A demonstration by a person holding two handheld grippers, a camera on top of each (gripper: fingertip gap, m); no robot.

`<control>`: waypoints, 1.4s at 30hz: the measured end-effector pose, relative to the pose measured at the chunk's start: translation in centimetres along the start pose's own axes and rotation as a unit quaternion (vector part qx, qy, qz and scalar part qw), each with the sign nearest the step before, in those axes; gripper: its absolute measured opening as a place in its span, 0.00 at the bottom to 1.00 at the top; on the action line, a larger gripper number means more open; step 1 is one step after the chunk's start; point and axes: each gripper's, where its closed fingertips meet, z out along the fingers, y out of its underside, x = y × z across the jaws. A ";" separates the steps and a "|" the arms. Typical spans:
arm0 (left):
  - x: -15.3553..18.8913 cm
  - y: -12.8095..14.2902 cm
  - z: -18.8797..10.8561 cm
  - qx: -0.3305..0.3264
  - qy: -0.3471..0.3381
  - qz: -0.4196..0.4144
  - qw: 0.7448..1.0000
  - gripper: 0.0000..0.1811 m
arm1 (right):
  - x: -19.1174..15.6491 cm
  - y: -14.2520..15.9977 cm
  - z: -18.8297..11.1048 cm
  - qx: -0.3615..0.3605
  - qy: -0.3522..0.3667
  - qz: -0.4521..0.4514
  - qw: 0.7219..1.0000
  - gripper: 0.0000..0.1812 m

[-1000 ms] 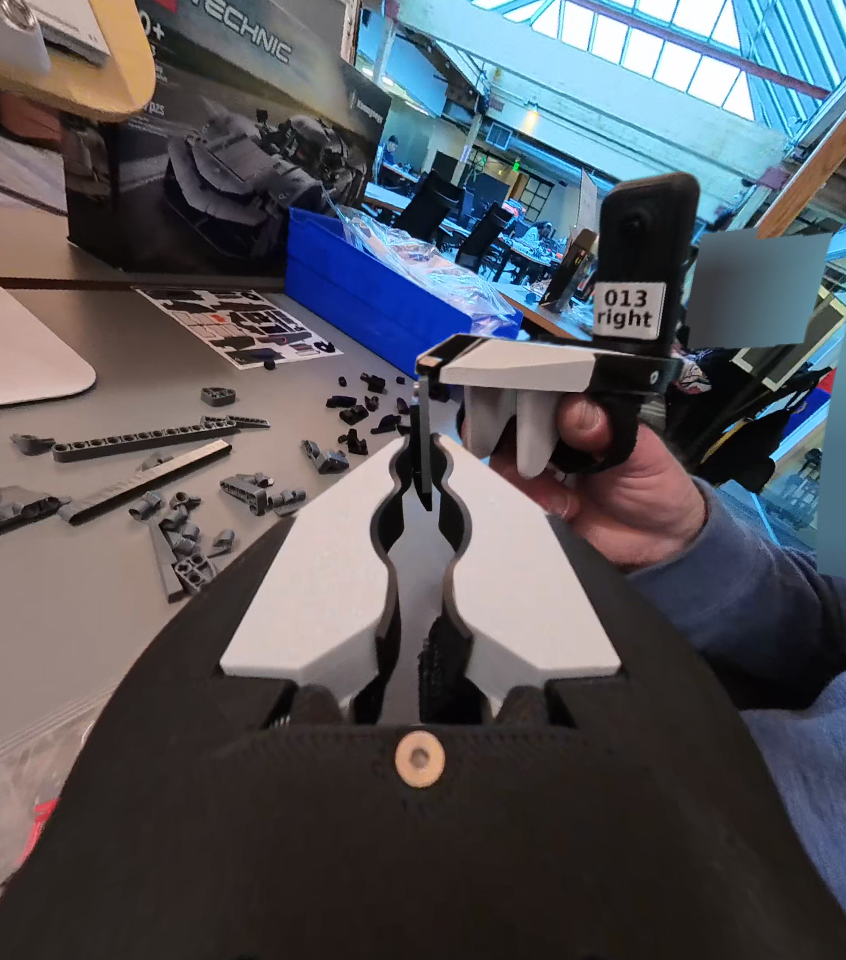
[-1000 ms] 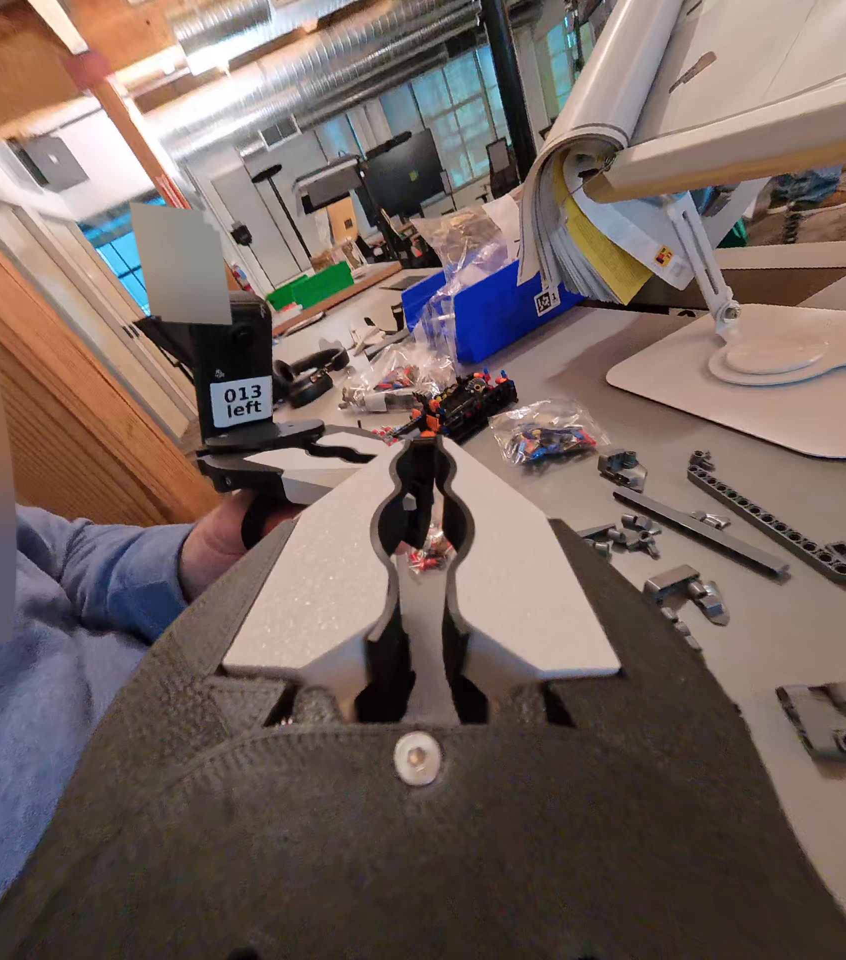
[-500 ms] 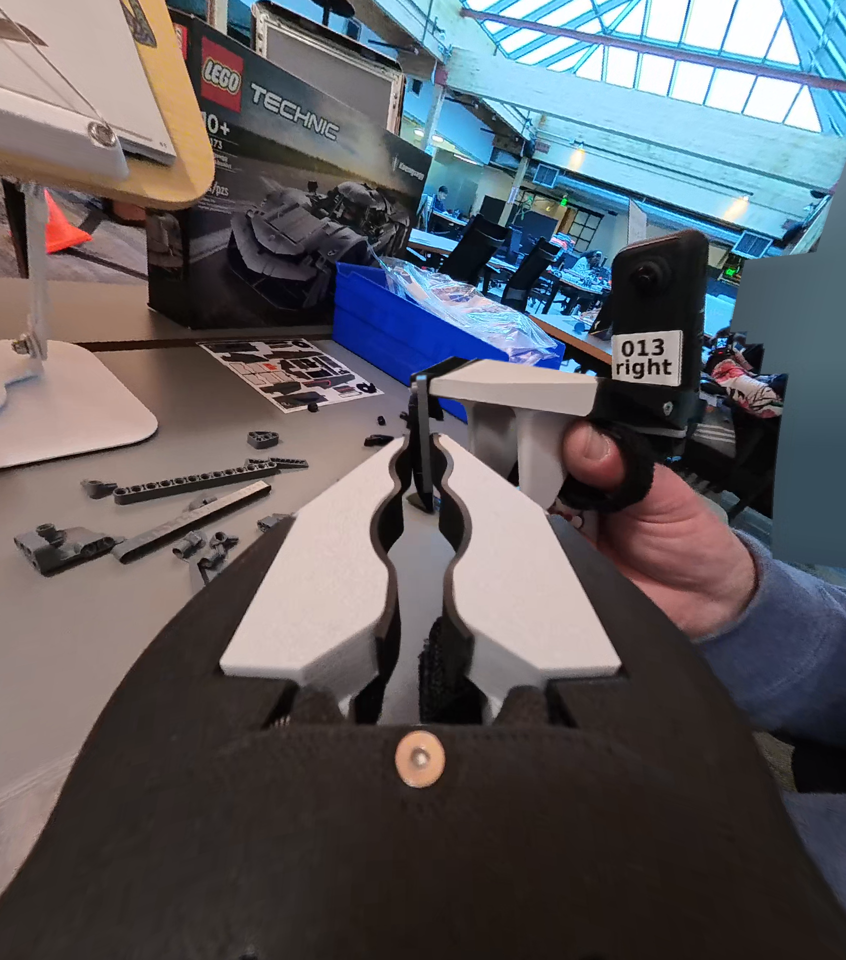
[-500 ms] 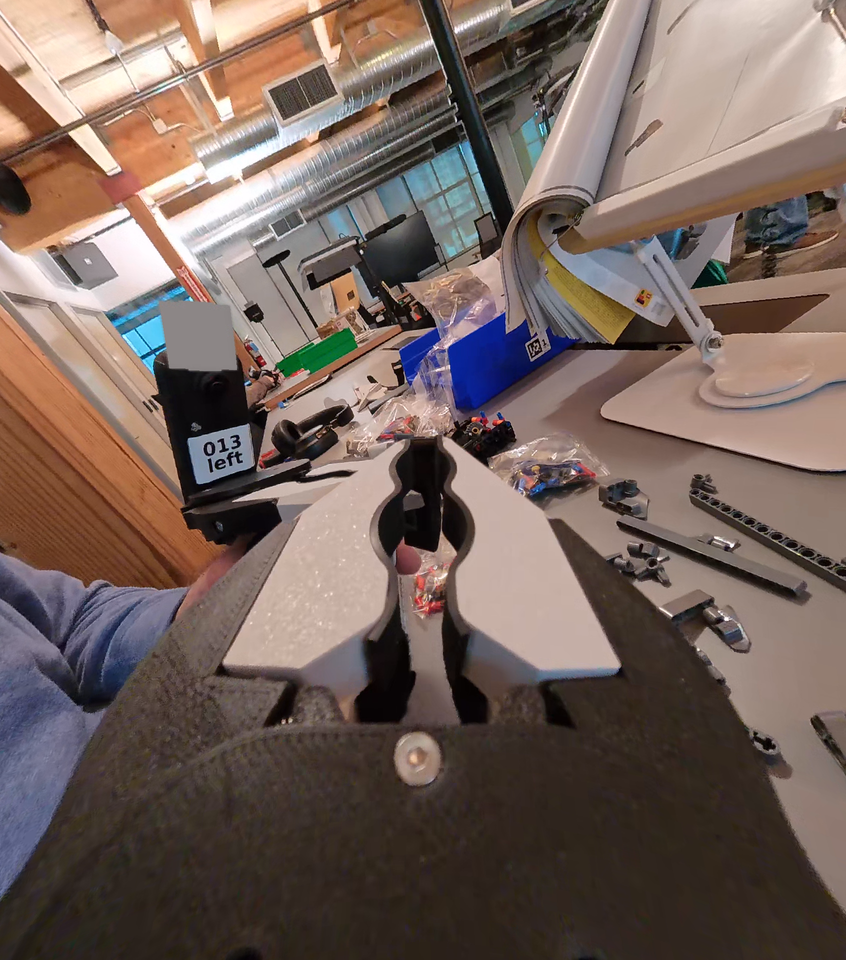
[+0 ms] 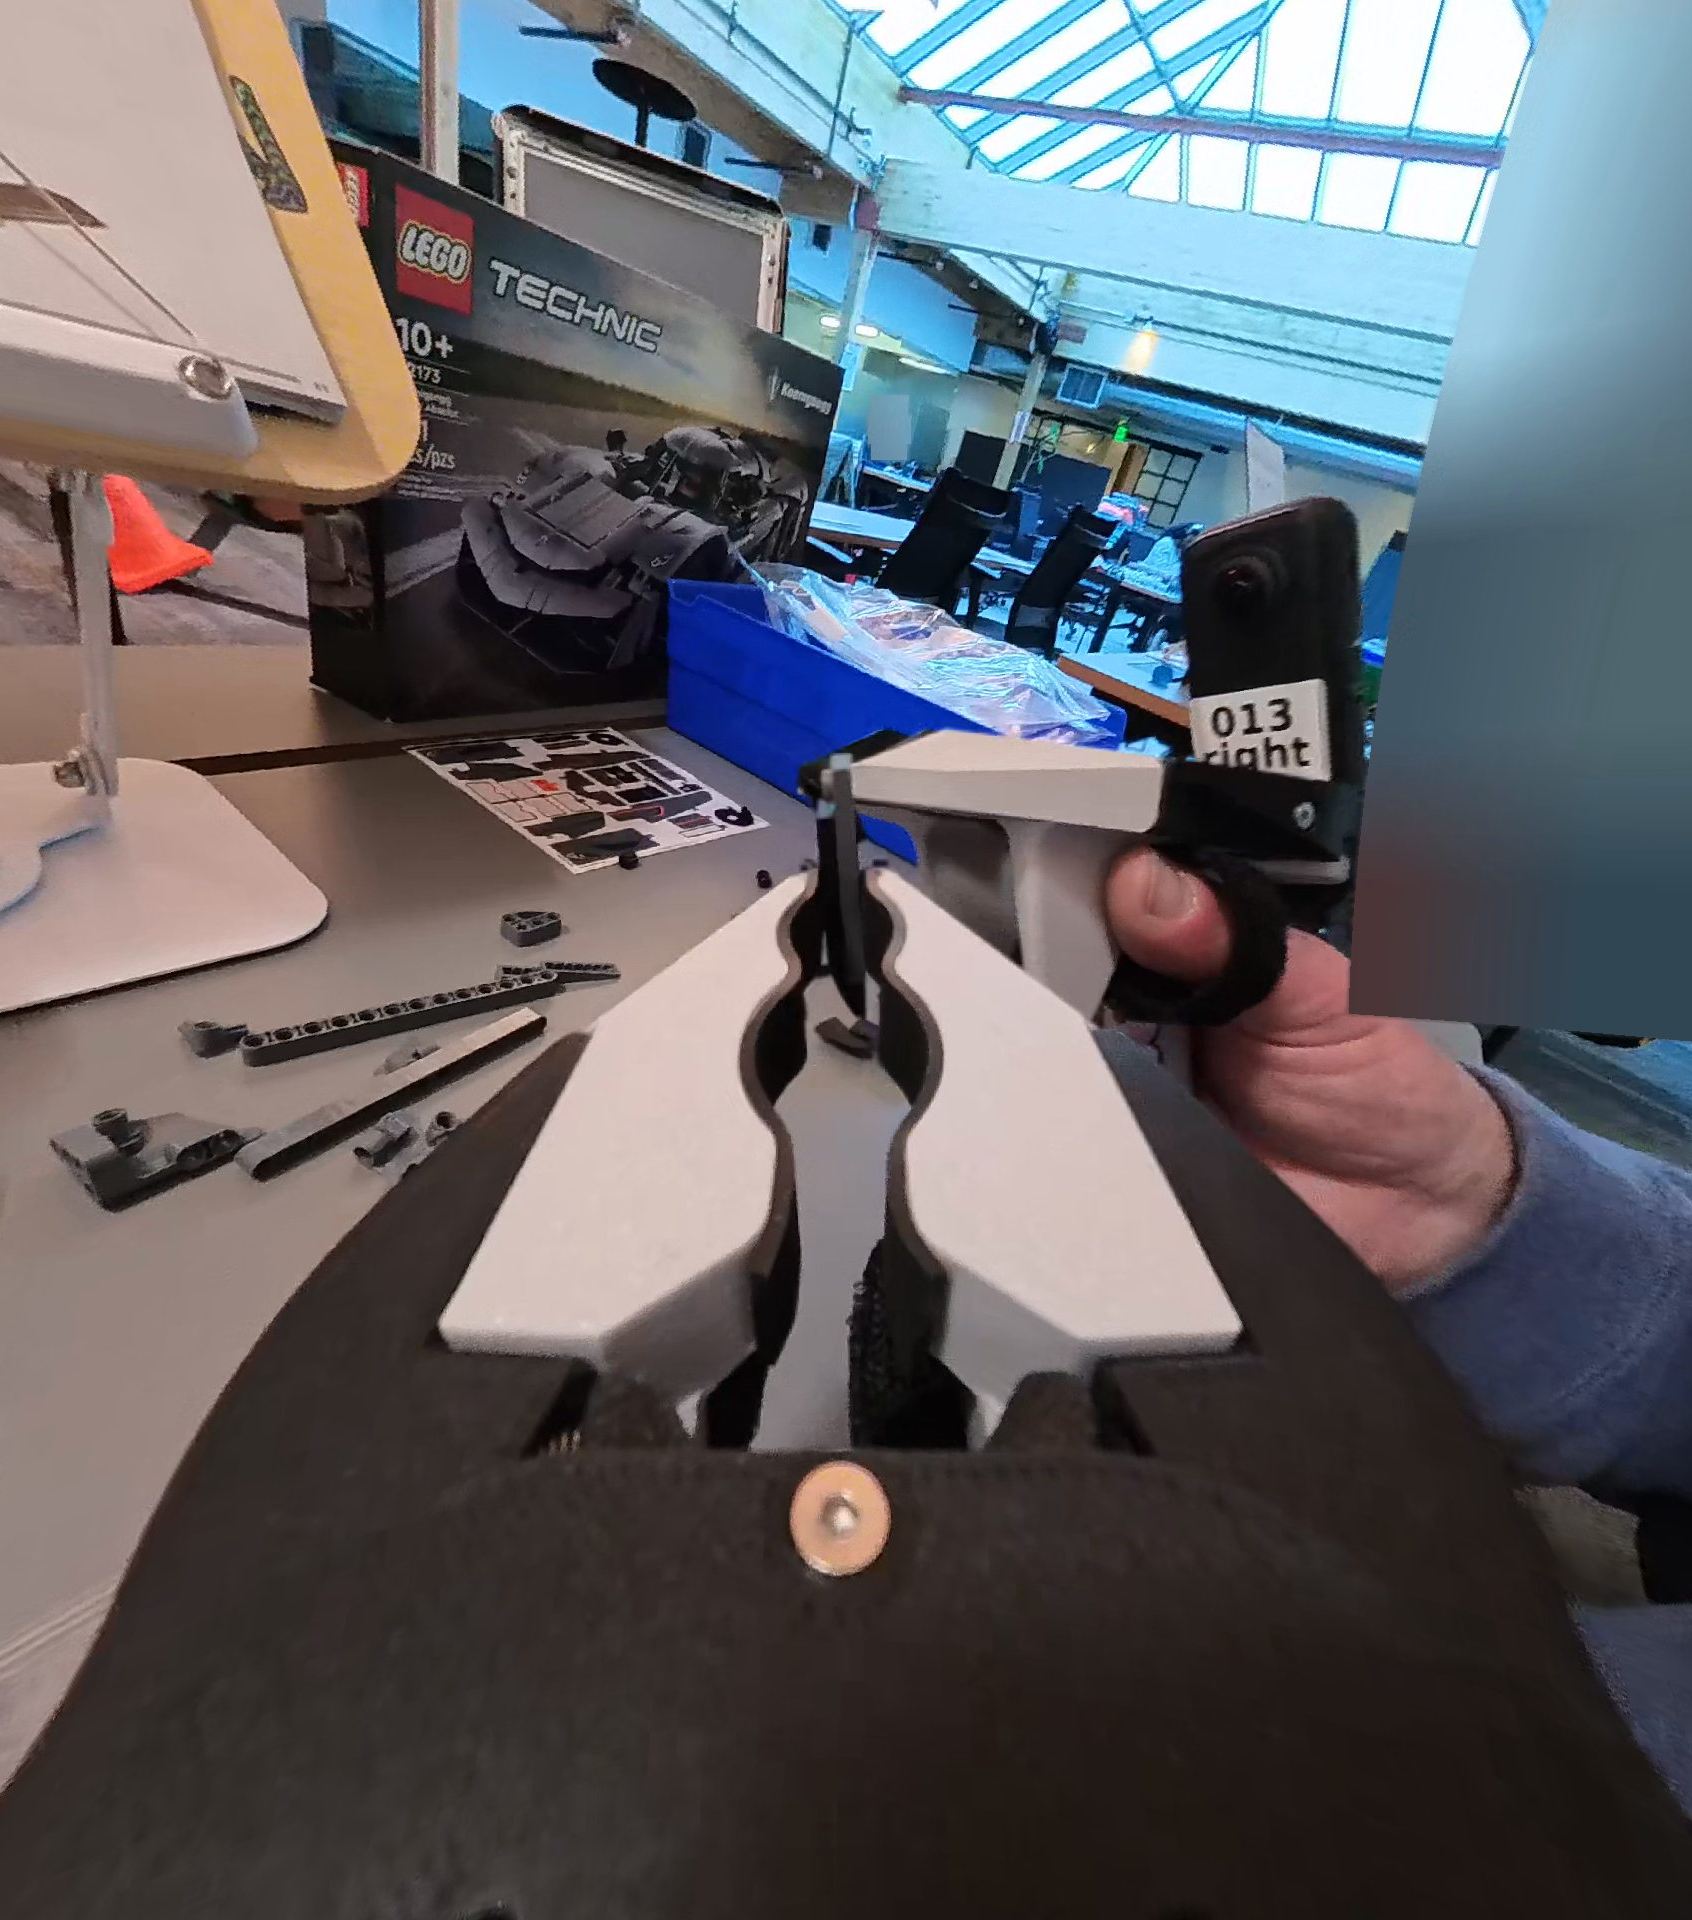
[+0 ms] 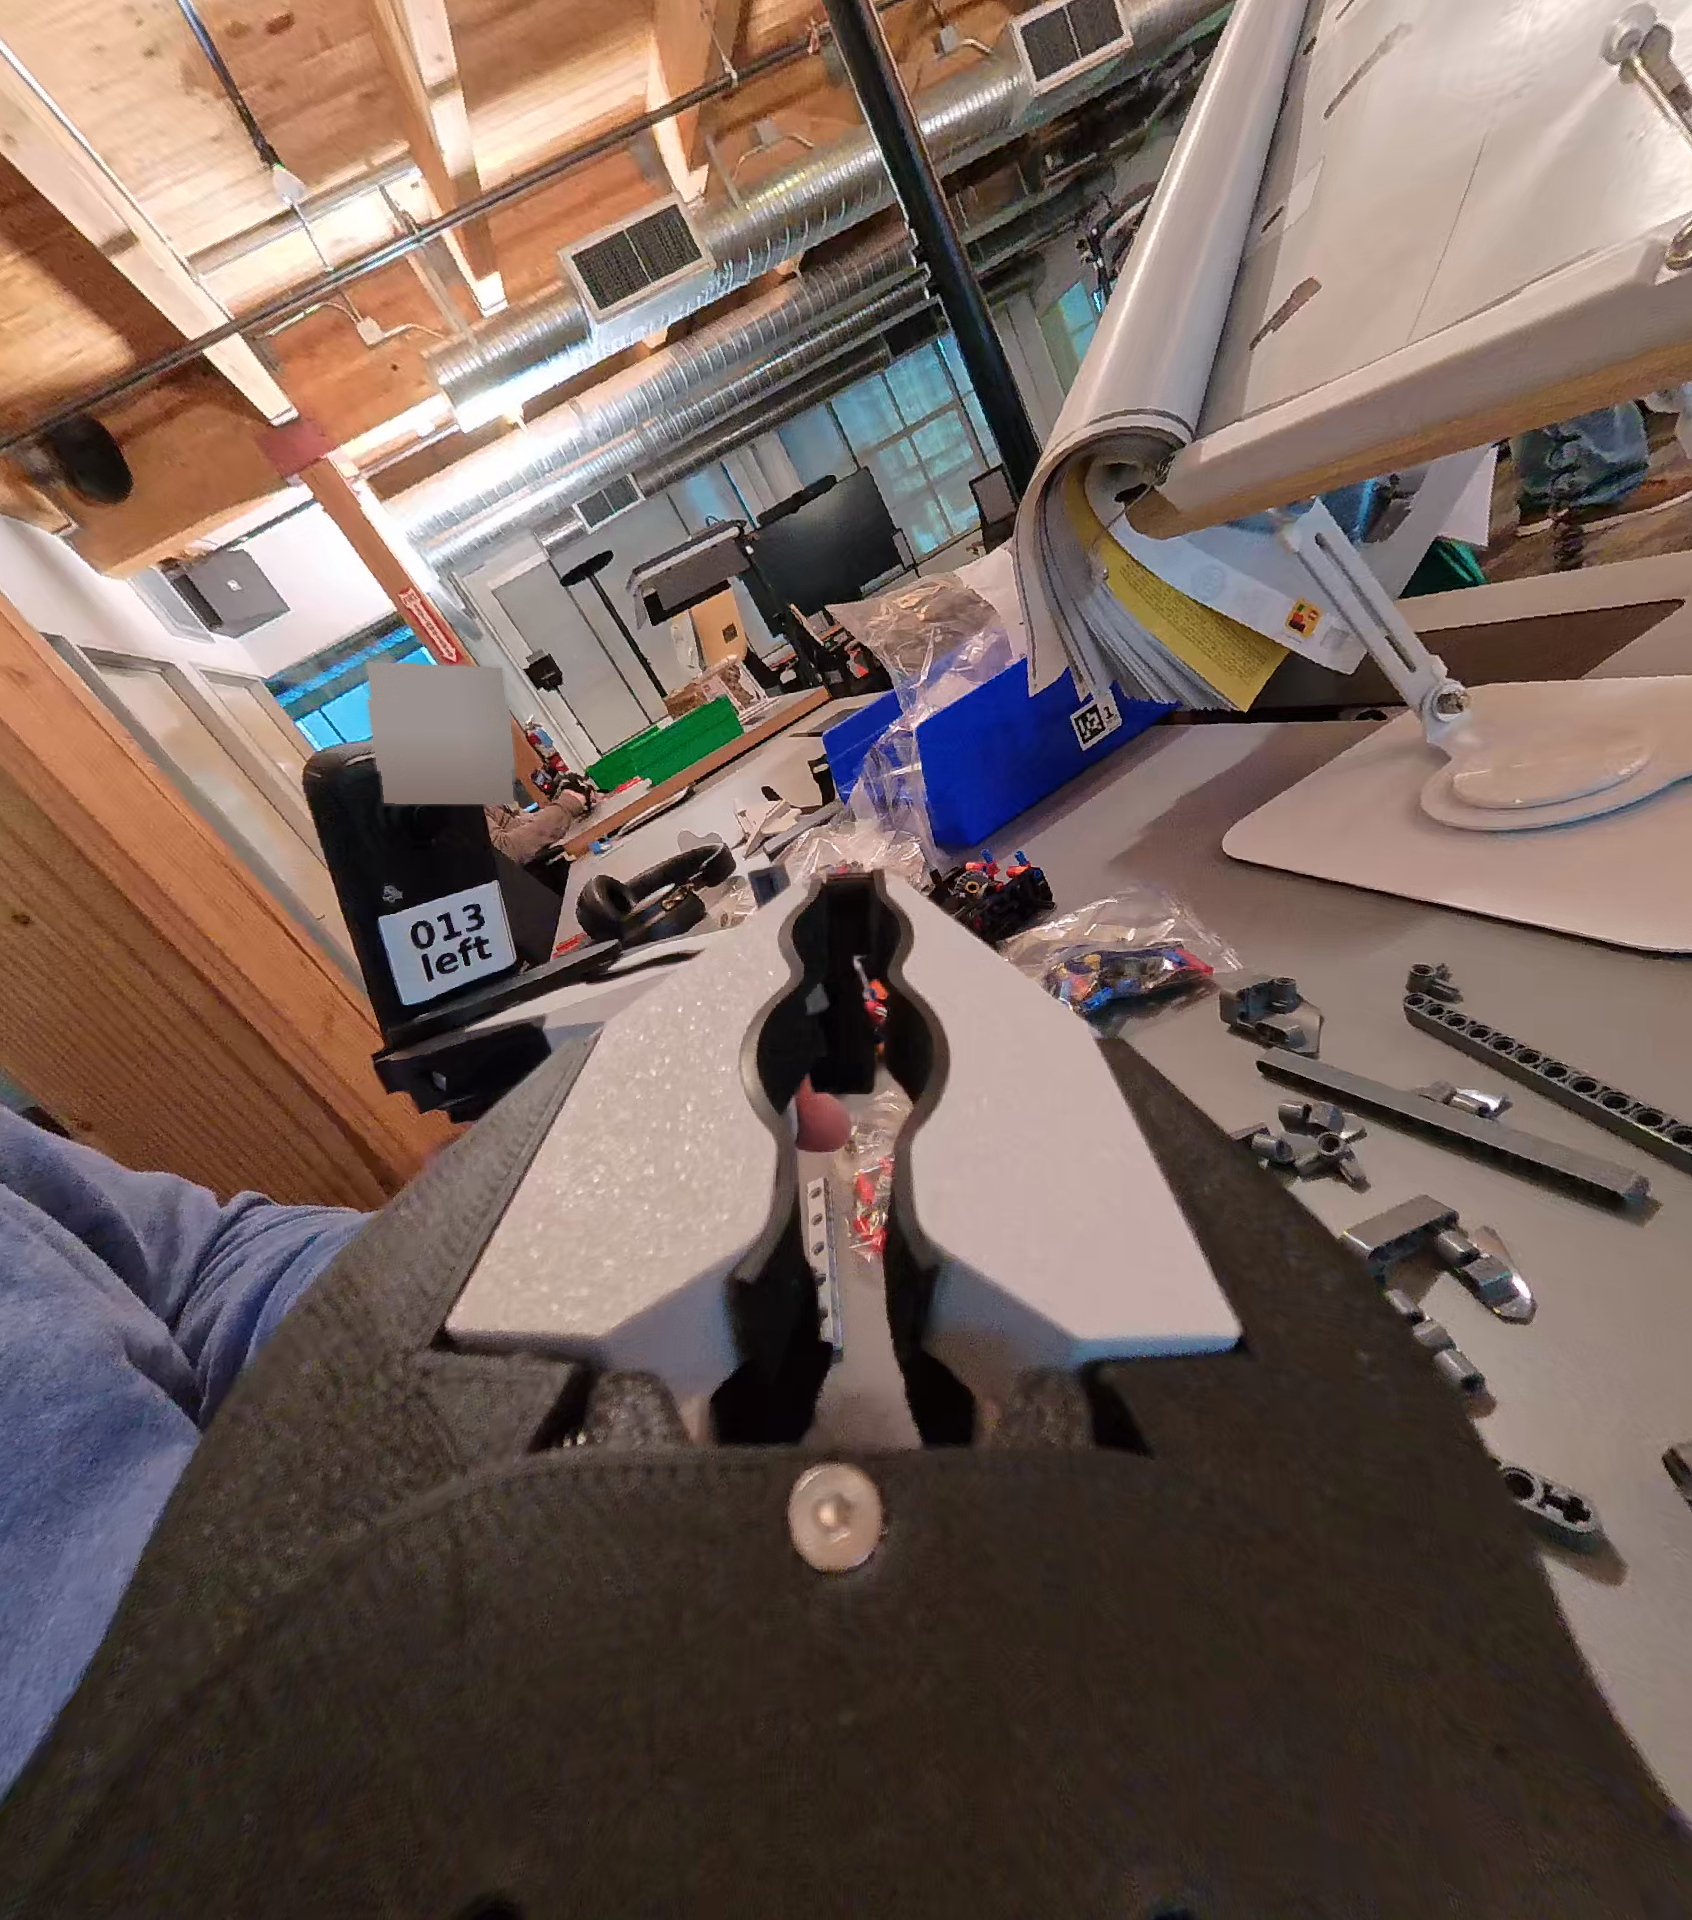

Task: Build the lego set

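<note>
My left gripper [image 5: 837, 891] and right gripper [image 6: 847, 896] meet tip to tip above the grey table [image 5: 146, 1309]. Both are shut on one thin dark lego piece [image 5: 844, 914], which stands upright between them. In the left wrist view the right gripper [image 5: 826, 781] comes in from the right and pinches the piece's top end. In the right wrist view the piece [image 6: 840, 987] fills the gap between my fingers. The left gripper [image 6: 509, 1023] comes in from the left there, its tips hidden behind my left finger.
Loose grey parts lie on the table, among them a long holed beam [image 5: 385, 1023] [image 6: 1590, 1101] and a flat bar [image 6: 1444, 1127]. A booklet stand's white base [image 6: 1507, 862], the set's box [image 5: 561, 540], a blue bin [image 5: 780, 686], a sticker sheet [image 5: 593, 795] and bagged parts [image 6: 1122, 961] stand around. Only a small space, under 4 cm, lies between the two pairs of fingers.
Both grippers have moved and tilted up together while keeping their hold on the dark piece. The loose parts sit lower and farther left in the left wrist view.
</note>
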 end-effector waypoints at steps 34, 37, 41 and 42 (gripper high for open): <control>-0.5 0.8 1.5 0.000 -0.021 -0.050 0.999 0.03 | 1.0 0.0 0.2 0.005 0.061 -0.063 0.996 0.02; -0.7 0.9 1.5 0.002 -0.018 -0.063 0.998 0.03 | 1.1 0.0 0.2 0.000 0.067 -0.064 0.996 0.03; -0.8 1.2 1.6 -0.006 -0.032 -0.041 0.999 0.03 | 1.2 0.2 0.1 -0.005 0.074 -0.060 0.995 0.03; -0.9 1.3 1.6 -0.010 -0.038 -0.030 0.999 0.03 | 1.3 0.3 0.1 -0.005 0.075 -0.055 0.996 0.02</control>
